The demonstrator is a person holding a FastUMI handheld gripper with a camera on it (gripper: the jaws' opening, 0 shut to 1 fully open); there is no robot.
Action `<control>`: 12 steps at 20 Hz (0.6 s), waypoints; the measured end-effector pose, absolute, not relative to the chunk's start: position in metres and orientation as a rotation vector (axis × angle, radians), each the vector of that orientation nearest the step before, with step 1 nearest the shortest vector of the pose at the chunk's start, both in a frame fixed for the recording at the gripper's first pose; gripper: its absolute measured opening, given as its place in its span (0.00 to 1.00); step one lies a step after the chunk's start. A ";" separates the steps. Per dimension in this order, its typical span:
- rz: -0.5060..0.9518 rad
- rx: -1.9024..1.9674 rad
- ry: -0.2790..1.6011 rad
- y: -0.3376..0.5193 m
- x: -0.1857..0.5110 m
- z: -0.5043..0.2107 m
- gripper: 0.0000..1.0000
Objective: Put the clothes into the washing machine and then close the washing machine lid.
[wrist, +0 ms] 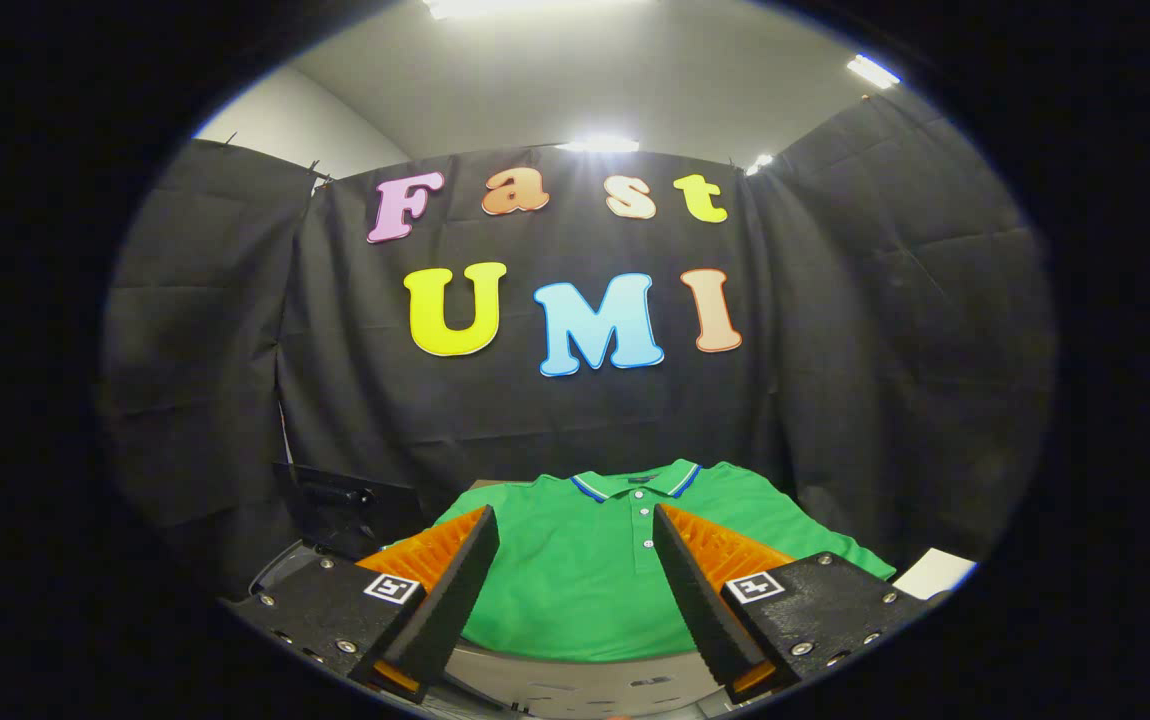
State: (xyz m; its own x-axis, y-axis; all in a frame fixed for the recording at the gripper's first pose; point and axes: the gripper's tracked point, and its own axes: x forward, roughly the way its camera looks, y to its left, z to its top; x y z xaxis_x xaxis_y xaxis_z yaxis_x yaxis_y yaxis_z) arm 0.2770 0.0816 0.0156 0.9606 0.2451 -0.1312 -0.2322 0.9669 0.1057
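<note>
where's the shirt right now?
In the gripper view, the green polo shirt lies spread flat just ahead of the open gripper, seen between its two fingers, collar toward the black cloth wall.

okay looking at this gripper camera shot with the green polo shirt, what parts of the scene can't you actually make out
- Green short-sleeved polo shirt with blue-trimmed collar, gripper view: both sides covered by the open gripper's orange-and-black fingers; near hem partly hidden too.
- Dark box-like object beyond the left finger: too dim to identify, lower part hidden by that finger.
- White flat object beside the right finger: mostly cut off at the picture's edge.
- Surface under the shirt: hidden by cloth.
</note>
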 end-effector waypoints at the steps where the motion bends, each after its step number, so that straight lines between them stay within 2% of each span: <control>1: 0.247 0.094 0.163 0.082 0.286 0.013 0.96; 12: 0.165 -0.011 0.417 0.051 0.372 -0.029 0.95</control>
State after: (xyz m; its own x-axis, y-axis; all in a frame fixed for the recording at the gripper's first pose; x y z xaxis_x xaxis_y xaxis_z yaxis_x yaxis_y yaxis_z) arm 0.3720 0.0515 -0.0291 0.9011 0.1571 -0.4042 -0.1615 0.9866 0.0233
